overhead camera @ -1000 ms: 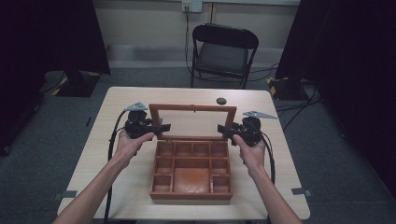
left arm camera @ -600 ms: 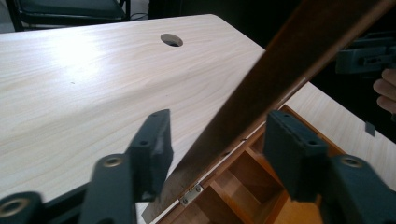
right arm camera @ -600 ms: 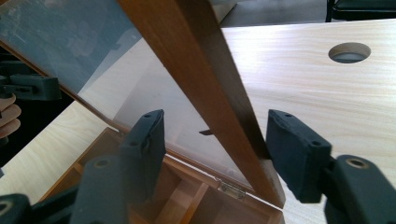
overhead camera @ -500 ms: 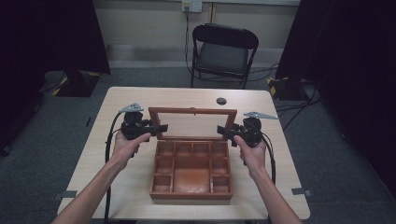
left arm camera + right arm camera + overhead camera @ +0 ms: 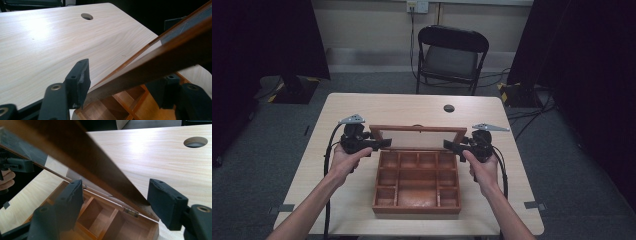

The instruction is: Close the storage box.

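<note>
A wooden box [image 5: 417,210] with several compartments stands on the table, its glass-paned lid [image 5: 419,131] raised and tilted over it. My left gripper [image 5: 384,143] reaches in at the lid's left edge and my right gripper [image 5: 448,145] at its right edge. In the left gripper view the lid's frame [image 5: 162,57] runs between the jaws of my left gripper [image 5: 122,87], which have just been opening. In the right gripper view the lid [image 5: 82,152] crosses the wide gap of my right gripper [image 5: 118,195], also just opening, with both pads off the wood. The box's hinge [image 5: 130,212] shows below.
A round cable hole [image 5: 449,108] lies in the light wooden table [image 5: 362,105] beyond the box. A black folding chair [image 5: 452,55] stands behind the far edge. Bare tabletop lies left, right and beyond the box. Dark curtains flank the room.
The lid's top rail has come down and toward me, so the lid looks shorter in the high view. Both hands have shifted slightly nearer along with it.
</note>
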